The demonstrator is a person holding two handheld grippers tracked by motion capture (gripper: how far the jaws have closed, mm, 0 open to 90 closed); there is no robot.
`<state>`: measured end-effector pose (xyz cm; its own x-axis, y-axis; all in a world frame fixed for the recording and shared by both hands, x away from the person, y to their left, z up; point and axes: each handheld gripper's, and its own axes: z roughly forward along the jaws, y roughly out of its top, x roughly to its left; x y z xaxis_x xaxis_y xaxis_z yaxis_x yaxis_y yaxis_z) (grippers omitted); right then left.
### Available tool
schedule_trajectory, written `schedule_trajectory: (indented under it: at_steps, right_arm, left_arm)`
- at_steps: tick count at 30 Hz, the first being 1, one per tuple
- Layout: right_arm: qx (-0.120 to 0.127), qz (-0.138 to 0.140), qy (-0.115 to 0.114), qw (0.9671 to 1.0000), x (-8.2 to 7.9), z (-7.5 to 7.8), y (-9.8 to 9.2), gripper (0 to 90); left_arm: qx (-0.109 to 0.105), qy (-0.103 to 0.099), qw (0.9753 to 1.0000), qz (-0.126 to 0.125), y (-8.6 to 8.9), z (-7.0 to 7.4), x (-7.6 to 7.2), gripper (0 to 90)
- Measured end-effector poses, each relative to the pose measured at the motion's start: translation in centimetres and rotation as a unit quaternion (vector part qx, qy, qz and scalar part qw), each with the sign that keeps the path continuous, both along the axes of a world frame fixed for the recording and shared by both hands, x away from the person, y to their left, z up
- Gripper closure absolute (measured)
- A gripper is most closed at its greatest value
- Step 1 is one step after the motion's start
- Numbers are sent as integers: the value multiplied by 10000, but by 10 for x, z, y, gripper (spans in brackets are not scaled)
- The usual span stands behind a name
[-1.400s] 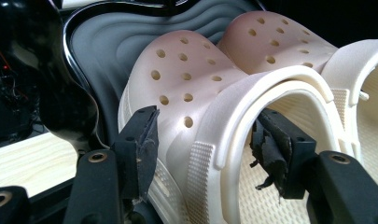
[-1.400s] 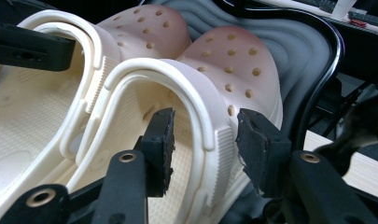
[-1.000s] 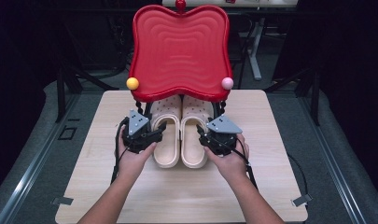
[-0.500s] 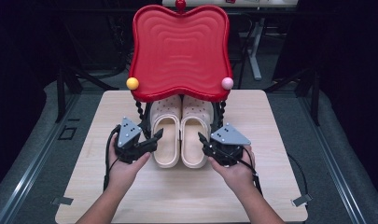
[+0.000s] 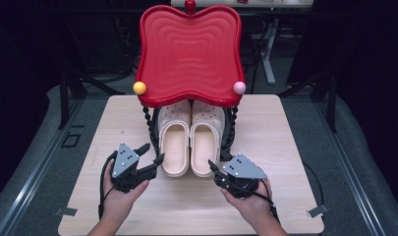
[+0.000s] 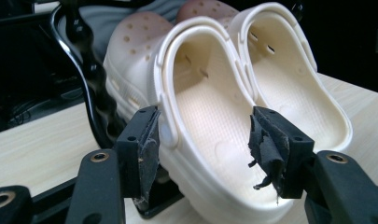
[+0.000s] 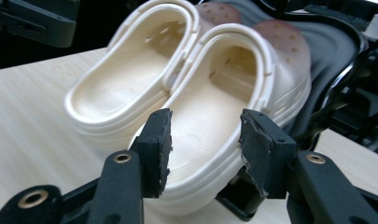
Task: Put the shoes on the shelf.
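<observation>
left gripper [image 5: 155, 153]: jaws apart, nothing between them, held in left hand [image 5: 119, 194] low over the near-left part of the desk, aimed right and far toward the heel of the left clog
left gripper pads [image 6: 148, 147]: black padding frayed, the right one torn at its edge; in the left gripper view they frame the left clog's heel without touching it
right gripper [image 5: 213, 169]: jaws apart, holding nothing, held in right hand [image 5: 250, 199] near the right clog's heel, aimed left and far
right gripper pads [image 7: 161, 142]: worn black padding; in the right gripper view the right clog's heel rim sits just beyond the gap
grey plates: one three-cornered plate on top of each gripper
left clog [image 5: 174, 140]: cream, holes over the toe, heel toward the near edge, toe tucked under the red tray
right clog [image 5: 205, 140]: same kind, touching the left clog side by side
rack [image 5: 152, 132]: black twisted legs either side of the clogs, black base under them
red tray [image 5: 189, 54]: wavy top, above the clogs' toes, tilted up toward the camera
balls: yellow ball [image 5: 139, 88] at tray's left corner, pink ball [image 5: 239, 88] at right corner
desk [image 5: 285, 147]: light wood, carries rack and clogs at centre
</observation>
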<state>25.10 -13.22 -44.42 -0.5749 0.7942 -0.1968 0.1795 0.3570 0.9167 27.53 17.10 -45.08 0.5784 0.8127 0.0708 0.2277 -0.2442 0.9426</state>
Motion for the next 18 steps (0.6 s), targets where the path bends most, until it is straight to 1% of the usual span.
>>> schedule_trajectory:
  at_steps: [2, 3, 4, 6, 7, 10, 14, 17, 18]
  right_arm:
    - [-104, 21, -5, 9999, -5, -4, -1, 543]
    - [-153, 26, -10, 9999, -6, -7, 0, 558]
    - [-221, 18, -3, 9998, -7, -9, 0, 563]
    - [-247, 40, -5, 9997, -8, -11, -1, 570]
    - [-256, 47, -11, 9997, -10, -14, -1, 577]
    - [-307, 123, -2, 9995, -14, -20, -4, 588]
    - [-214, 284, -40, 9994, -18, -27, -8, 572]
    - [-156, 336, 12, 9993, -20, -32, -12, 540]
    - [-131, 384, 67, 9992, -22, -36, -13, 511]
  left_arm:
    - [-5, 60, 10000, 17, 2, -3, -3, 430]
    - [18, 110, 9999, -17, 3, -7, -4, 430]
    - [18, 110, 9999, -17, 3, -7, -4, 430]
    - [101, 133, 9999, -37, 4, -12, -7, 430]
    - [84, 145, 9999, -38, 4, -14, -8, 430]
    - [218, 179, 9996, 5, 7, -21, -13, 431]
    - [203, 298, 9993, -39, 10, -30, -19, 435]
    - [251, 311, 9991, -111, 11, -36, -24, 423]
    - [240, 332, 9991, -126, 10, -38, -26, 411]
